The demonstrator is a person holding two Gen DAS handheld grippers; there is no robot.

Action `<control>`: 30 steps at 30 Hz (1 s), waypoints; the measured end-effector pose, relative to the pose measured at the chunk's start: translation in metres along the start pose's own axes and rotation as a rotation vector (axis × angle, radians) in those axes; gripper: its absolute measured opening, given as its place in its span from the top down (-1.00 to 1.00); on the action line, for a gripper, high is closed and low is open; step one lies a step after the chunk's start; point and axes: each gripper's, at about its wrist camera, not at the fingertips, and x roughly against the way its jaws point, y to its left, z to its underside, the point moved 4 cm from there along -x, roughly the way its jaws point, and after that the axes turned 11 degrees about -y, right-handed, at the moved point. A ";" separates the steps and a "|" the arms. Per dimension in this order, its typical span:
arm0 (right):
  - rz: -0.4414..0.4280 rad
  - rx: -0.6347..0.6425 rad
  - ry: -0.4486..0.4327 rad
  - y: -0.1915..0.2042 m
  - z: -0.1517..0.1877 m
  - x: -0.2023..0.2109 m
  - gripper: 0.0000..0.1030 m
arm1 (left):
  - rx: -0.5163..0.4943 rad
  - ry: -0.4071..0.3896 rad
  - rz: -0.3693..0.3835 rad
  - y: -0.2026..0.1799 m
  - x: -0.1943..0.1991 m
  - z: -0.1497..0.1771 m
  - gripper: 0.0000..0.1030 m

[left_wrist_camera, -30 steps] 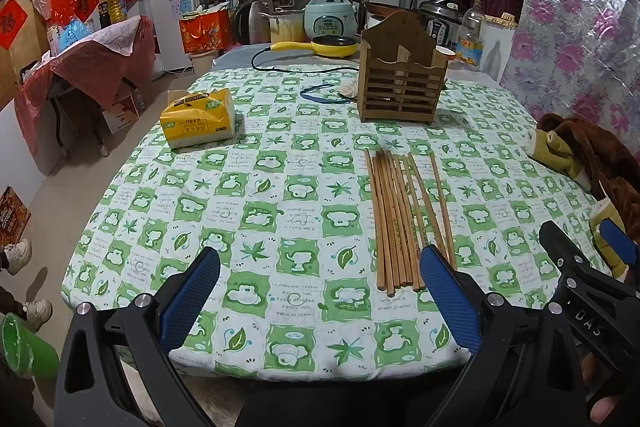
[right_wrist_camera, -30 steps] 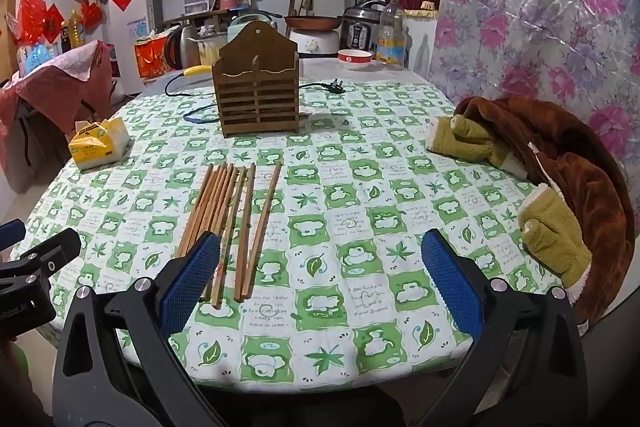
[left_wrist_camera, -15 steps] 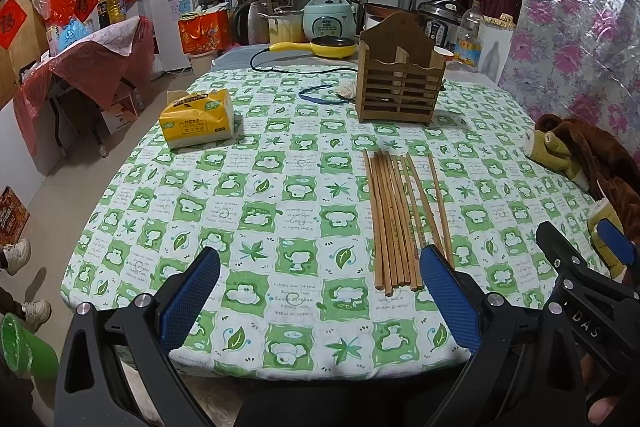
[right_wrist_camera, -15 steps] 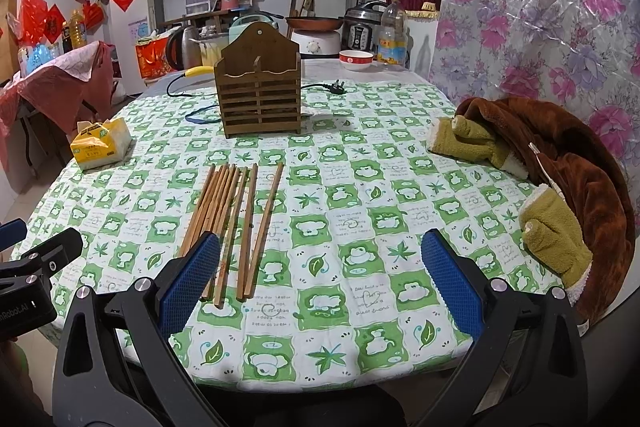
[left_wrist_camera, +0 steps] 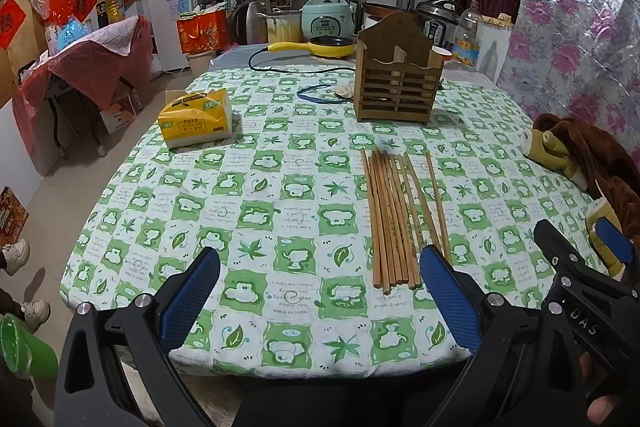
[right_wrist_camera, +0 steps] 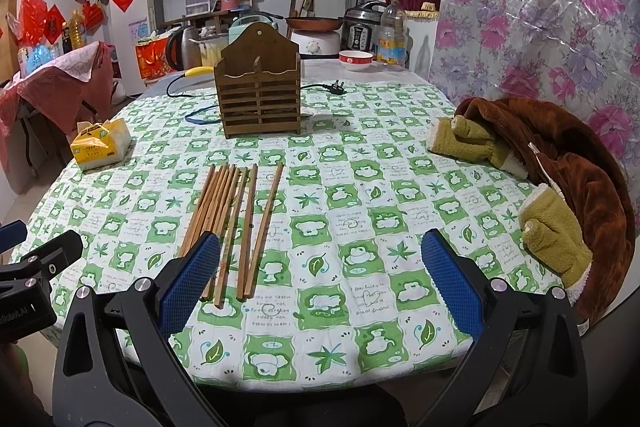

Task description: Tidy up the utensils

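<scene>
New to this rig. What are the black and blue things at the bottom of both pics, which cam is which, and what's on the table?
There is no robot here: a person holds a hand-held two-finger claw in each hand, and each claw carries a fisheye camera looking forward along its fingers. The black arms with blue pads at the bottom are those fingers.

The left wrist view shows the left claw, with the other claw at its right edge. The right wrist view shows the right claw.

Both claws are open and hold nothing.

On the green-and-white checked tablecloth lies a row of loose wooden chopsticks. Behind them stands a brown slatted wooden utensil holder, probably where they go. Also there: a yellow tissue pack and a brown fleece coat with olive cuffs.
</scene>
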 end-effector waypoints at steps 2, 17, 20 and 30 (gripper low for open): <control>0.000 0.000 -0.001 0.001 -0.001 0.000 -0.89 | 0.001 0.004 0.000 0.000 0.000 0.000 -0.90; 0.006 0.010 0.012 0.000 0.004 -0.003 -0.89 | 0.004 0.021 -0.004 -0.008 -0.008 0.000 -0.90; 0.012 0.032 0.048 -0.001 0.013 -0.012 -0.89 | 0.022 0.049 0.000 -0.004 -0.016 0.004 -0.90; 0.004 0.202 0.151 0.015 0.053 -0.048 -0.89 | -0.044 0.031 -0.022 0.007 -0.038 0.023 -0.90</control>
